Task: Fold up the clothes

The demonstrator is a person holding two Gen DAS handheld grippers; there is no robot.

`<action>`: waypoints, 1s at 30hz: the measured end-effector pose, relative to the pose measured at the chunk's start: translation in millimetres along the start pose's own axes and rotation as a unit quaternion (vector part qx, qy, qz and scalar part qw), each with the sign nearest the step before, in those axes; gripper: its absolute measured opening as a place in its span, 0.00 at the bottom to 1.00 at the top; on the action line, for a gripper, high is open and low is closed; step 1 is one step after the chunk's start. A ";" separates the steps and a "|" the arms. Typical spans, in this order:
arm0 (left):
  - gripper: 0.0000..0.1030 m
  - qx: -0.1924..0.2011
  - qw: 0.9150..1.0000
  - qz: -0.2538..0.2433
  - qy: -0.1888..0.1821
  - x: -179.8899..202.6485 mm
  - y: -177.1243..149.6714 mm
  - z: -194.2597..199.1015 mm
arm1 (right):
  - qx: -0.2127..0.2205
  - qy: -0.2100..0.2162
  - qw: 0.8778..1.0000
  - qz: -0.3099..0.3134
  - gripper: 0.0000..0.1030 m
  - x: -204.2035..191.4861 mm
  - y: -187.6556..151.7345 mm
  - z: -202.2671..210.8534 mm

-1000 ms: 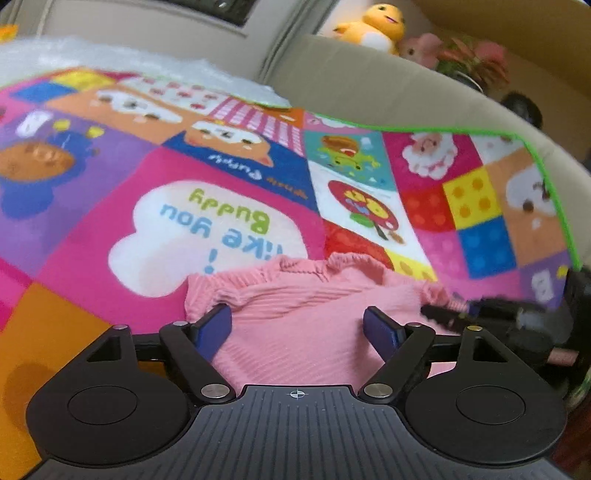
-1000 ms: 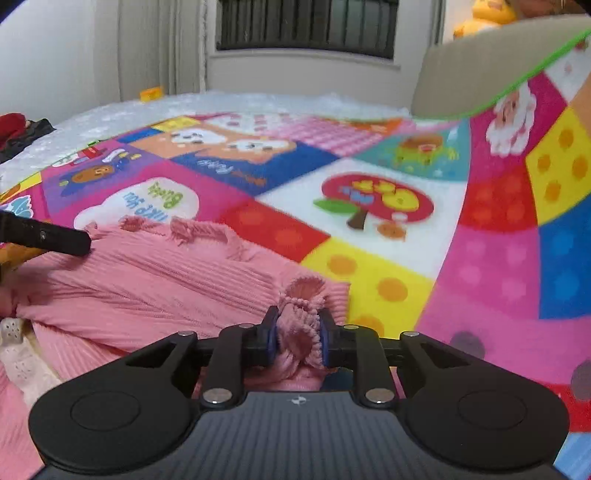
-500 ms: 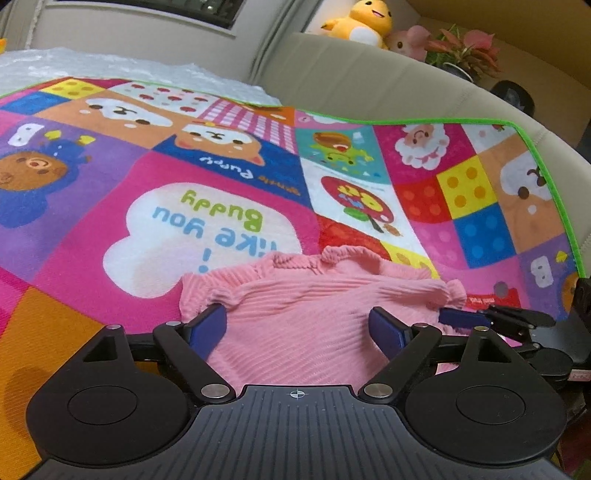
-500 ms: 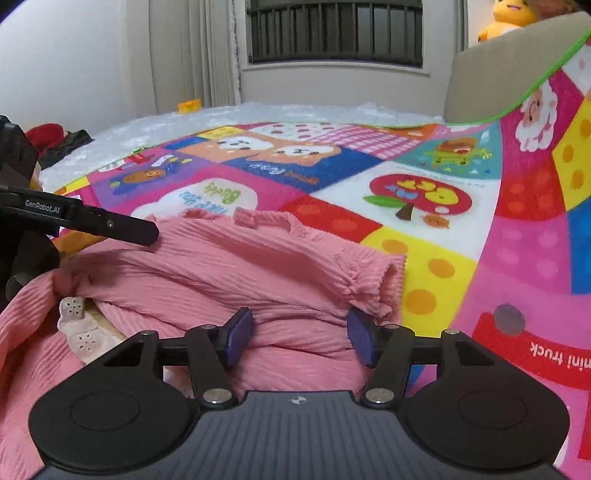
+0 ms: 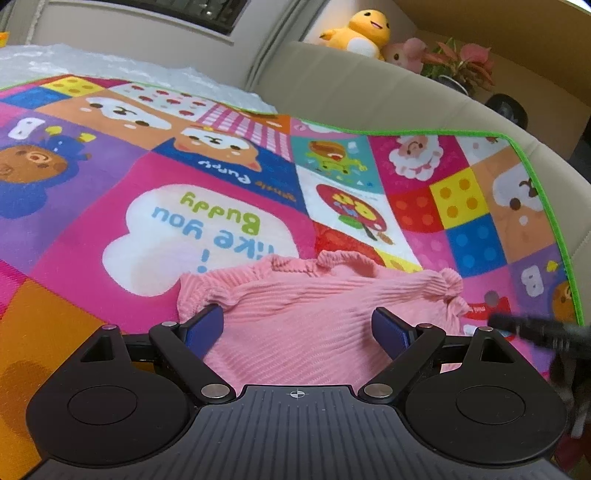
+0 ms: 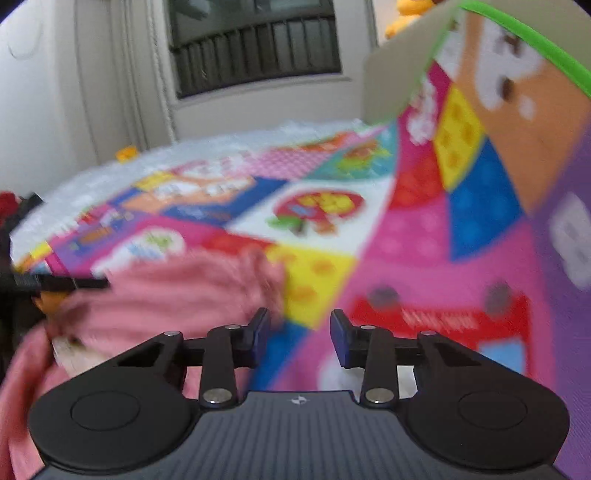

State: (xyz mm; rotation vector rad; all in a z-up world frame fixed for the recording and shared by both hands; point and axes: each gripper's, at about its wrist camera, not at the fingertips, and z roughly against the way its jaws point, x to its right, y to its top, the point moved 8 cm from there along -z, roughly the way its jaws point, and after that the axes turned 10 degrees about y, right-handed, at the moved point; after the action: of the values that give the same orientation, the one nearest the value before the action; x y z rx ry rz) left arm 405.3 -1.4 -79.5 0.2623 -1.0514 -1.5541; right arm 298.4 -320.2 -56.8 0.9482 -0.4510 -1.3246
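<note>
A pink ribbed garment (image 5: 317,314) with frilled cuffs lies on the colourful cartoon blanket (image 5: 207,192). My left gripper (image 5: 297,328) hovers open over its near part, fingers wide apart with only cloth below. In the right wrist view, which is blurred, the same pink garment (image 6: 177,291) lies to the left. My right gripper (image 6: 298,334) is open and empty, off the garment's right edge above the blanket (image 6: 424,258). The right gripper's black finger (image 5: 532,328) shows at the right edge of the left wrist view; the left gripper's finger (image 6: 70,283) shows at the left of the right wrist view.
A beige sofa back (image 5: 369,85) curves behind the blanket, with a yellow duck plush (image 5: 364,33), a pink plush (image 5: 406,53) and a potted plant (image 5: 461,66) above it. A barred window (image 6: 255,48) and white bubbly sheet (image 6: 240,144) lie beyond. Dark and red items (image 6: 14,206) sit far left.
My right gripper opened and let go of the frilled cuff, then swung right, off the garment. The left gripper stayed open and drew slightly nearer the garment.
</note>
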 end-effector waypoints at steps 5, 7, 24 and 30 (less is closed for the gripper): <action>0.89 0.000 1.000 0.010 0.010 -0.6 1.5 8.2 | -0.029 0.047 0.997 0.062 0.34 -50.4 -38.9 7.1; 0.91 0.000 1.000 0.009 0.021 0.3 1.3 15.0 | -0.041 0.054 0.992 0.107 0.34 -75.1 -47.5 2.7; 0.92 -0.027 0.991 -0.088 -0.093 136.3 -44.4 93.8 | -0.082 0.146 0.973 0.160 0.35 -151.0 -116.9 50.4; 0.92 -0.087 0.978 -0.091 -0.164 185.9 -88.6 89.6 | -0.084 0.169 0.963 0.194 0.36 -172.9 -141.4 79.0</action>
State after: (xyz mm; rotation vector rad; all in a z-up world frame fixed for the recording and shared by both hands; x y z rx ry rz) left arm 230.3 -130.6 -23.3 -0.0237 -1.1598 -1.8880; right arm 112.0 -176.7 -84.5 0.8696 -0.2384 -0.8110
